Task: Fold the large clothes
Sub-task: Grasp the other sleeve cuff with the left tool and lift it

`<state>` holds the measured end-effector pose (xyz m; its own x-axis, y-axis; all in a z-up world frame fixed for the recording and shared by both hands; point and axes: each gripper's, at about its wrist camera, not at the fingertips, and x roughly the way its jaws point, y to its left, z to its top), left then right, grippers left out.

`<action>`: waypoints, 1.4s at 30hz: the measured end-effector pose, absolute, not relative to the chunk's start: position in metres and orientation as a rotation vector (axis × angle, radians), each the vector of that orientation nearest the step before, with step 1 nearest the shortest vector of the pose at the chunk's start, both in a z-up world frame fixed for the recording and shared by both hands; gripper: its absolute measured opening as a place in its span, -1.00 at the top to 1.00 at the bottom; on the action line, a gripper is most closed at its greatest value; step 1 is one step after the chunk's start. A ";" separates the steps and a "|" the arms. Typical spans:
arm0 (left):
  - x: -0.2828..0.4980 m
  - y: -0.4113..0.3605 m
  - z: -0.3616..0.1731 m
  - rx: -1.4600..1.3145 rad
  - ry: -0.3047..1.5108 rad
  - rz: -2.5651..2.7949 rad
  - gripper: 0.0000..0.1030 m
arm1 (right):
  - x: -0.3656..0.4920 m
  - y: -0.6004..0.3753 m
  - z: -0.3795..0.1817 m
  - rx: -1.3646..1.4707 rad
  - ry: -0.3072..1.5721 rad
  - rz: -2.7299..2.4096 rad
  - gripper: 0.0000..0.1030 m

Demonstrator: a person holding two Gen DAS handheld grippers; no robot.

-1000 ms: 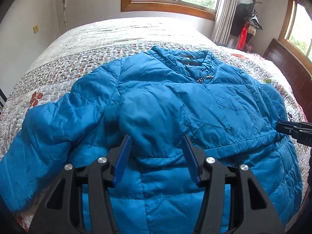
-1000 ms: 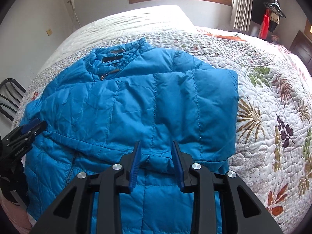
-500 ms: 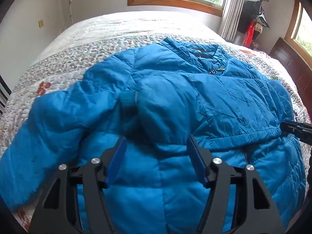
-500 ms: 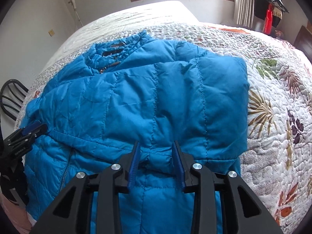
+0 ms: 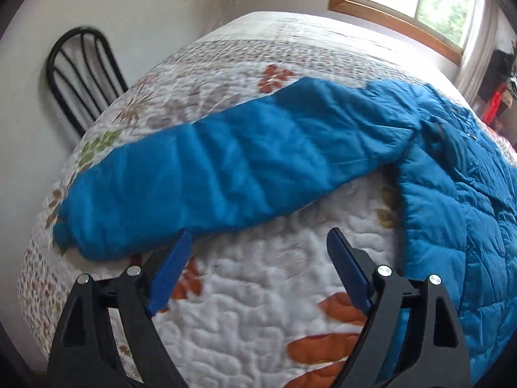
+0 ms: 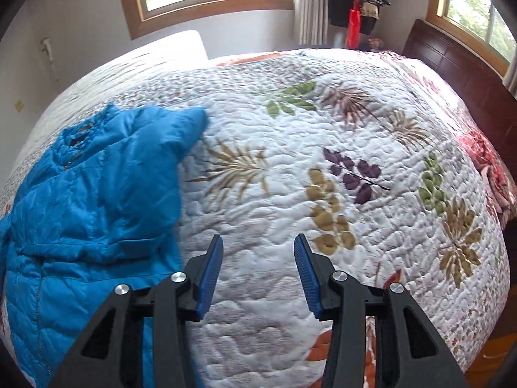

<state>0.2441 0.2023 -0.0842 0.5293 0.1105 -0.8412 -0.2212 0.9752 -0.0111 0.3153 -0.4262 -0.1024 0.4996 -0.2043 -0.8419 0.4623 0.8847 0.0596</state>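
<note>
I can read no text, label, brand, number or sign anywhere on what my tongs face, neither on the blue quilted puffer jacket (image 5: 452,213) nor on the white leaf-patterned quilted bedspread (image 6: 323,148).

A bed (image 6: 323,168) covered by a white quilt (image 5: 258,307) printed with leaves. A blue puffer jacket (image 6: 90,200) lies flat on the quilt, left of the right gripper (image 6: 258,271); its sleeve (image 5: 226,168) stretches just beyond the left gripper (image 5: 258,265).
</note>
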 end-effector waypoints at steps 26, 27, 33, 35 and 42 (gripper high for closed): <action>0.190 0.393 -0.124 -0.776 0.898 0.377 -0.67 | 0.244 -0.566 -0.171 0.558 0.986 -0.672 0.10; 0.193 0.395 -0.125 -0.782 0.888 0.383 -0.61 | 0.244 -0.564 -0.171 0.541 0.989 -0.677 0.10; 0.212 0.403 -0.128 -0.782 0.851 0.433 0.32 | 0.238 -0.570 -0.171 0.595 0.957 -0.648 0.11; 0.215 0.406 -0.127 -0.809 0.826 0.419 0.53 | 0.237 -0.571 -0.171 0.599 0.953 -0.645 0.13; 0.224 0.352 -0.060 -0.610 0.688 0.392 0.70 | 0.233 -0.574 -0.170 0.607 0.957 -0.656 0.22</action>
